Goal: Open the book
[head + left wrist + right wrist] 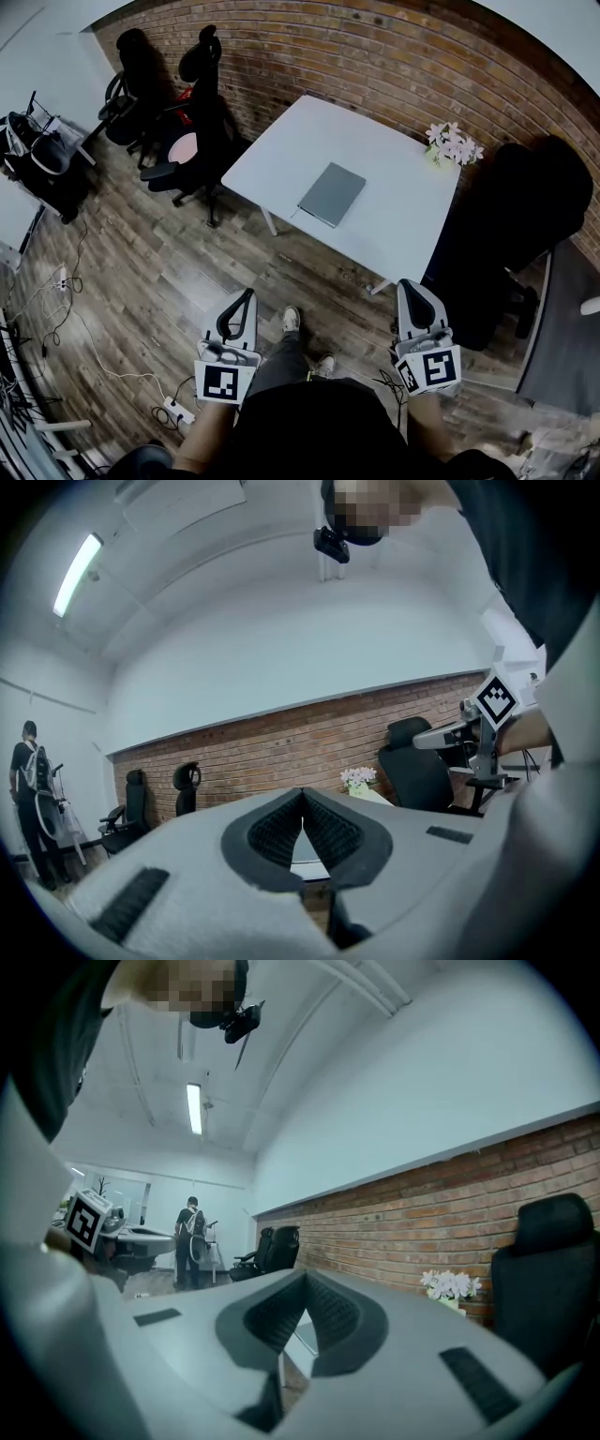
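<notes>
Held low over the wooden floor (169, 272), the left gripper (247, 296) and the right gripper (409, 286) sit close in front of the person. Each has its jaws pressed together with nothing between them. Farther off stands a white table (309, 141). The grey book (332, 194) lies closed and flat near its middle, well apart from both grippers. Pale flowers (454, 143) sit at the table's far right corner. Black office chairs (197, 112) stand at the far left by the brick wall (375, 56).
</notes>
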`<action>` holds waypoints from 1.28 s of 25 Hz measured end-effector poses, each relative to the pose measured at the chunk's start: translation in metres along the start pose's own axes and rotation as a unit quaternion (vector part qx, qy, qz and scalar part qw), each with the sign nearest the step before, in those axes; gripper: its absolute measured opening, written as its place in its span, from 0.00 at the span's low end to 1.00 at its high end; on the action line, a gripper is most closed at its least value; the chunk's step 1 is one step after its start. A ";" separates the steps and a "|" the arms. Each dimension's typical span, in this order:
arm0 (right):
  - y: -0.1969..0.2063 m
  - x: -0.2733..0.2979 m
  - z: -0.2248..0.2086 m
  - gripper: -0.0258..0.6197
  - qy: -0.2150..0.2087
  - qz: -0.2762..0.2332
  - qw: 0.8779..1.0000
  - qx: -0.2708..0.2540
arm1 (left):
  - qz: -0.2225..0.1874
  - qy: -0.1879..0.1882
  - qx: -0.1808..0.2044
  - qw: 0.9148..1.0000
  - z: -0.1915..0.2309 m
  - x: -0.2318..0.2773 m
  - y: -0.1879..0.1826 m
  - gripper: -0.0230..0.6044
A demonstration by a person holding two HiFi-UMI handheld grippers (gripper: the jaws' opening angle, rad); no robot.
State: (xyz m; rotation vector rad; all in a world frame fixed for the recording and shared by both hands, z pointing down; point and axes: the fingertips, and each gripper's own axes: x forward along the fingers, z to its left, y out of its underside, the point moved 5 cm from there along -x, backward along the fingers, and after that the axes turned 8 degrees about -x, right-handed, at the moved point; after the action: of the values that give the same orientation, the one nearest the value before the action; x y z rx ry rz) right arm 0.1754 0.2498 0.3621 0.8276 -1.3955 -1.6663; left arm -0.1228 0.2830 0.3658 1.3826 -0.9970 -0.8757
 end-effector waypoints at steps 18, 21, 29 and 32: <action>-0.004 0.152 -0.030 0.06 0.015 0.046 0.999 -0.022 | 0.003 0.060 -0.050 0.997 0.088 0.158 0.014 0.07; -0.012 0.188 -0.024 0.06 0.017 0.049 0.998 -0.029 | 0.006 0.070 -0.061 0.996 0.117 0.178 0.020 0.07; -0.022 0.243 -0.016 0.06 0.048 0.070 0.996 -0.032 | 0.022 0.118 -0.076 0.990 0.162 0.224 0.036 0.07; -0.018 0.244 -0.022 0.06 0.063 0.084 0.994 -0.030 | 0.022 0.137 -0.071 0.988 0.160 0.241 0.039 0.07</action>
State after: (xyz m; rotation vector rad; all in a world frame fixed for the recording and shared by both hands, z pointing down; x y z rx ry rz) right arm 0.0761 0.0255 0.3422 0.7467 -1.2854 -1.4951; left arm -0.1882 0.0014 0.4065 1.3142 -0.7374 -0.6882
